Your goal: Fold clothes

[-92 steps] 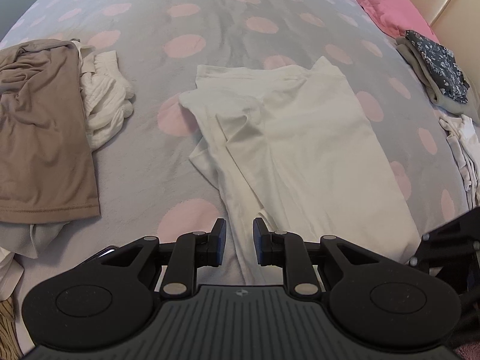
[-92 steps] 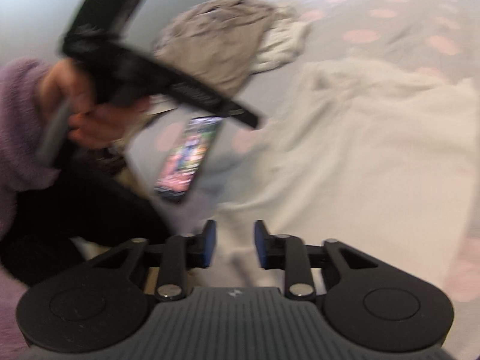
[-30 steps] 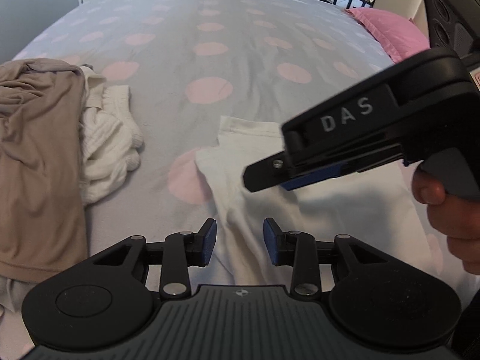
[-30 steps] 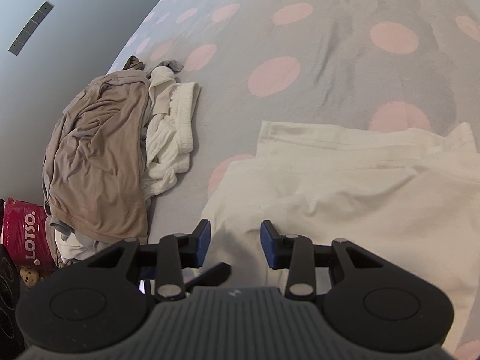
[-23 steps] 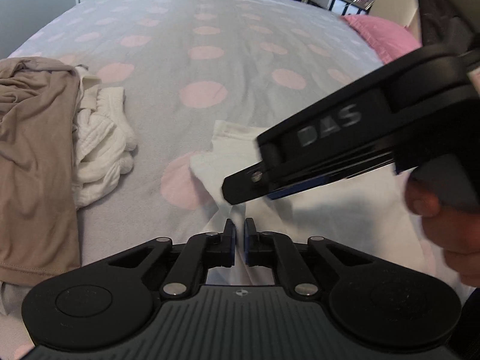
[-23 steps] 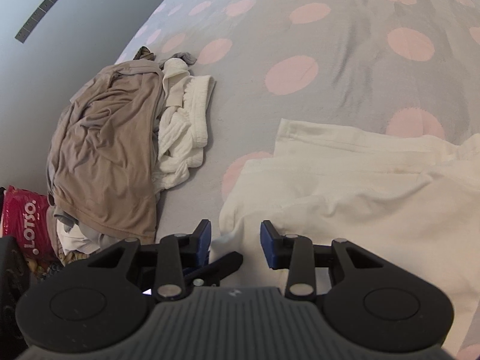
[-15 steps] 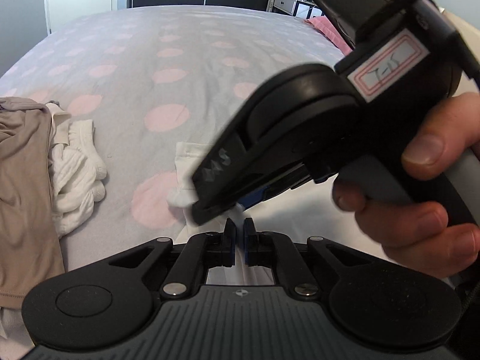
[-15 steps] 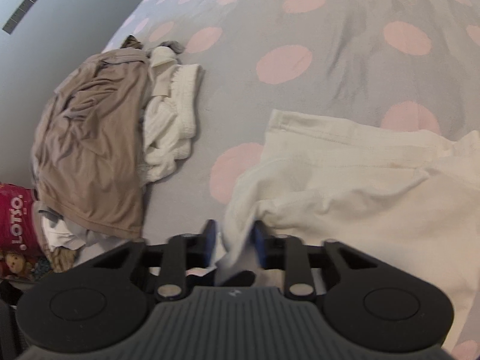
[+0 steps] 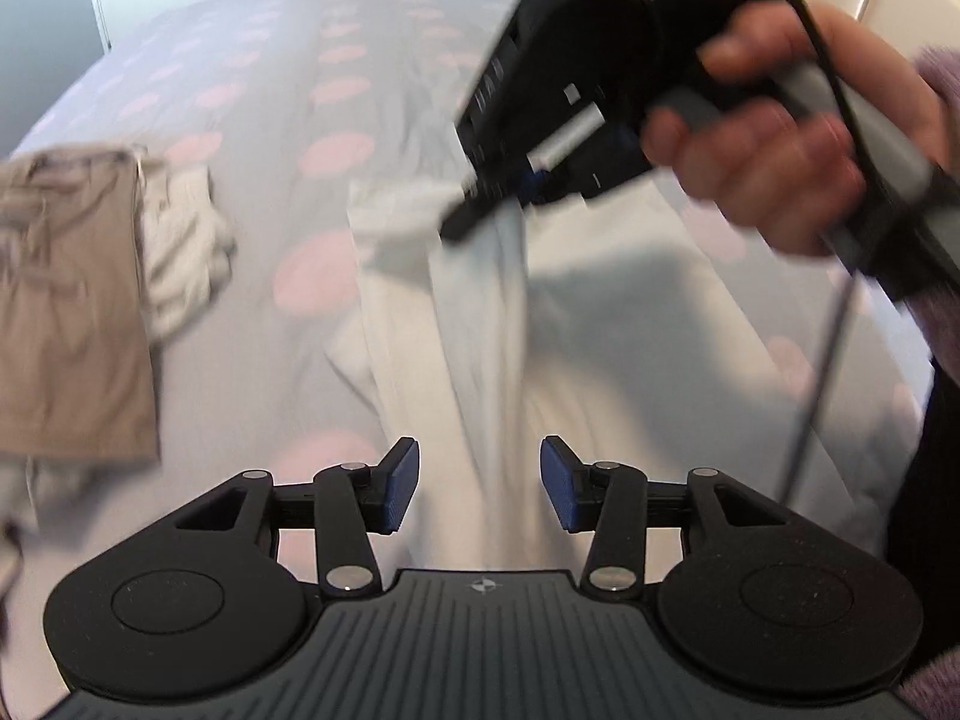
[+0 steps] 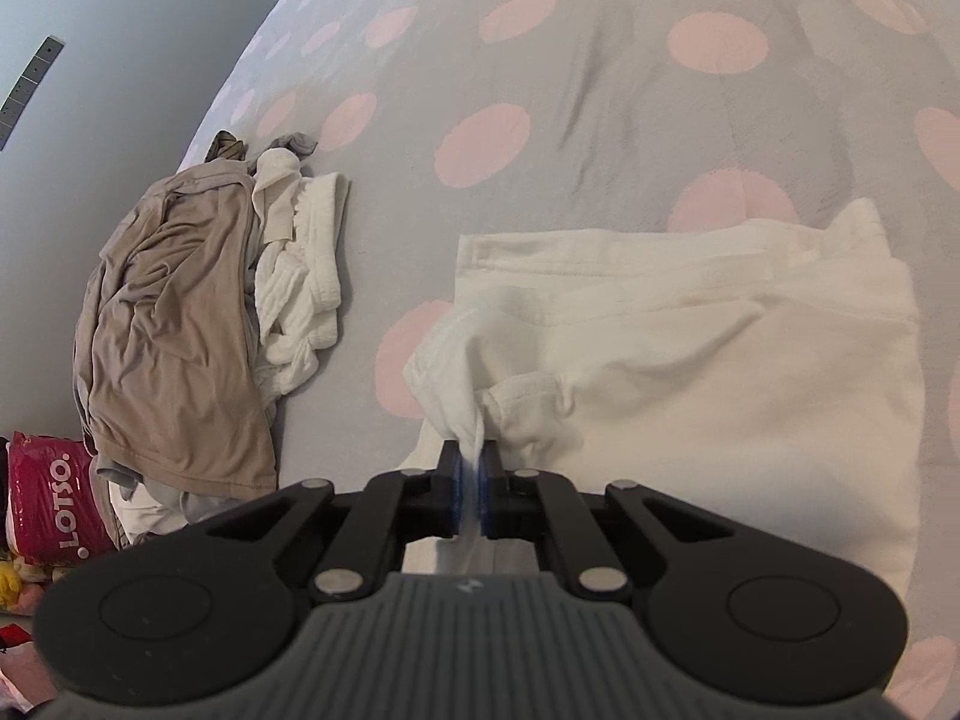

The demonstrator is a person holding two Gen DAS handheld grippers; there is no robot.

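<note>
The right tool (image 10: 474, 495) is closing on a pinched fold of the white shirt (image 10: 690, 372) spread on the bed (image 10: 540, 60) just ahead, while the left tool (image 9: 479, 492), opening with nothing between its pads, probably needs another edge to grip before folding.

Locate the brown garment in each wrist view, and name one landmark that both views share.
Left wrist view: the brown garment lies at the left edge, mid-height, blurred, beside a white ribbed garment.
Right wrist view: the brown garment lies left of centre, at the bed's edge, above a pink bag.
Shared landmark: the white ribbed garment lies against its right side in both views.
</note>
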